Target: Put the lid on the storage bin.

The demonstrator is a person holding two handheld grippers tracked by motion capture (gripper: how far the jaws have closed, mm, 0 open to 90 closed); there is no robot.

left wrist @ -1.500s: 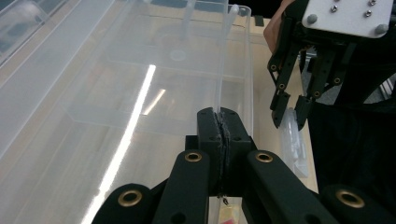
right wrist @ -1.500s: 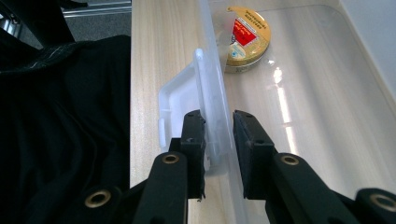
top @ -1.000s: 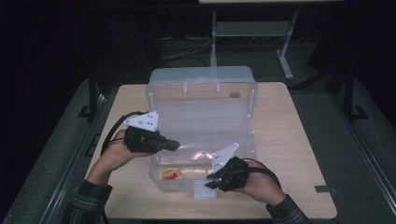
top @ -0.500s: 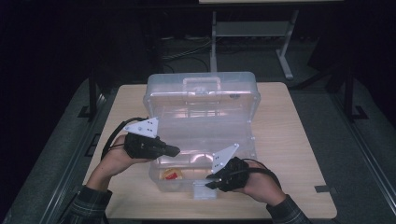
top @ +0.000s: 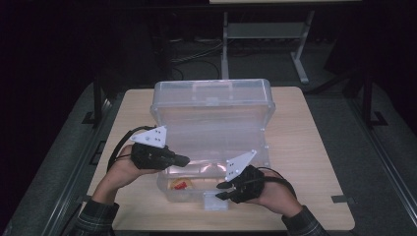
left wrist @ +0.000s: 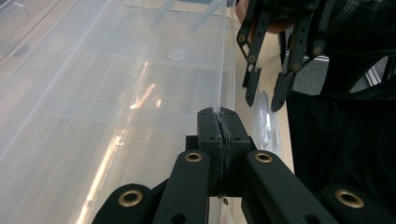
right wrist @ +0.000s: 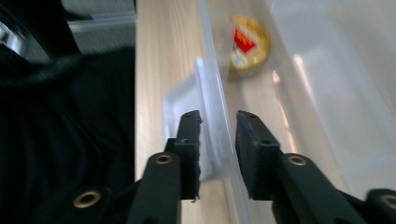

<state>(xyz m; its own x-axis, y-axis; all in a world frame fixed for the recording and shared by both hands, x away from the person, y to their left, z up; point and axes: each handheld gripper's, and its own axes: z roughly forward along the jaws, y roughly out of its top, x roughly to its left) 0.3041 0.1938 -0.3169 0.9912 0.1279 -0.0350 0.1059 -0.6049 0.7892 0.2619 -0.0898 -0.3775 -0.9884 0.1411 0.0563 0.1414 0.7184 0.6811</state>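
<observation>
Lid [left wrist: 116, 93] edge between left tongs [left wrist: 219, 122]

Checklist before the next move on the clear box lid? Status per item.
1. Left claw clamped on the lid: ok, its jaws are shut on the lid's thin edge.
2. Right claw released: ok, its jaws have just been opening. The front wall is between them and the pads look clear of it.
3. Lid raised off the base: ok in the high view.
4. Round yellow item clear of both claws: ok, it lies on the box floor.
5. Box fully on the table: ok.
6. Hinge condition: cannot tell.
</observation>
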